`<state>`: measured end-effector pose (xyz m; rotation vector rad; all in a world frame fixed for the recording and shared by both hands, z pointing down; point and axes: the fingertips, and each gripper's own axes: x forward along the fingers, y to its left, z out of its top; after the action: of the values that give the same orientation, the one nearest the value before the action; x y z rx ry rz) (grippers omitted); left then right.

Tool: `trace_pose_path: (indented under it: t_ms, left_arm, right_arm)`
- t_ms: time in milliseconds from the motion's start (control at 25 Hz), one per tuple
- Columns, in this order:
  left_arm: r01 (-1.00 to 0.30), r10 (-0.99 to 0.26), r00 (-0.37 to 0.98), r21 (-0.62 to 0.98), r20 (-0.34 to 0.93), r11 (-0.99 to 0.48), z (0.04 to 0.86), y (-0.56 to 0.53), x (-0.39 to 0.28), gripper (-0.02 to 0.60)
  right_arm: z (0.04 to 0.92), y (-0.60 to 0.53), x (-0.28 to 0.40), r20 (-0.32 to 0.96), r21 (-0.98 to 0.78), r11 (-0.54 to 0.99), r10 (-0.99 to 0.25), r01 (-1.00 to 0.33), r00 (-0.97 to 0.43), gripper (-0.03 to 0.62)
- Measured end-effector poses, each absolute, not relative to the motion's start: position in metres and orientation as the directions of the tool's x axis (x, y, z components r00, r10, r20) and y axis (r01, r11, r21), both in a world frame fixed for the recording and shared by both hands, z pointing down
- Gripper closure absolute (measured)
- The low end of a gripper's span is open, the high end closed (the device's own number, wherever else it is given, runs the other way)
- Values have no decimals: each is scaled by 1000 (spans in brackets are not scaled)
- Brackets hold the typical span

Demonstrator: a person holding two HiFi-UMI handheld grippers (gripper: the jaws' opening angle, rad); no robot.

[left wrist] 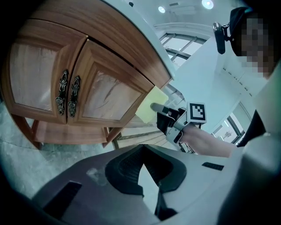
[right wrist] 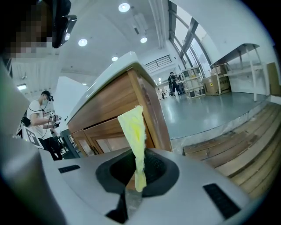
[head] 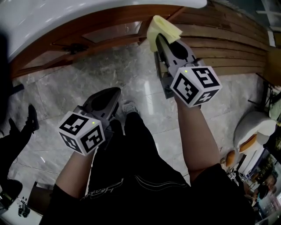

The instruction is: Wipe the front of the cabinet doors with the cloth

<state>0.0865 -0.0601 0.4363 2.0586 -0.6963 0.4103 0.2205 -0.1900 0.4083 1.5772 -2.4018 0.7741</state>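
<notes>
1. Cloth (right wrist: 134,132) first: we see it yellow and crumpled, pinched between the jaws of the right gripper (right wrist: 138,178), which are closed tight on its lower end.
2. It stands up out of those jaws, its free end fanning wider above them.
3. From the head view, we have that gripper stretched forward, with the cloth up at the right front corner of the wooden cabinet (head: 109,26), under the white countertop (head: 66,13).
4. Whether the cloth is actually pressing on the wood, we cannot tell.
5. Over to the left gripper (left wrist: 142,154): its jaws meet at the tips, with nothing between them.
6. It hangs low and back beside our leg, above the marble floor (head: 88,79), well apart from the cabinet.
7. Its camera shows us the two cabinet doors (left wrist: 105,94) shut, with dark ornate handles (left wrist: 68,94) side by side at the centre seam.
</notes>
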Motion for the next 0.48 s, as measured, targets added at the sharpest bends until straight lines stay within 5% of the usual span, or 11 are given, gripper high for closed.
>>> trace_pose_path:
  t_ms: [480]
  left_arm:
    - [-628, -284, 776, 650, 563, -428, 455, -37, 95, 575]
  right_arm:
    - [415, -180, 257, 434, -297, 251, -824, -921, -364, 553]
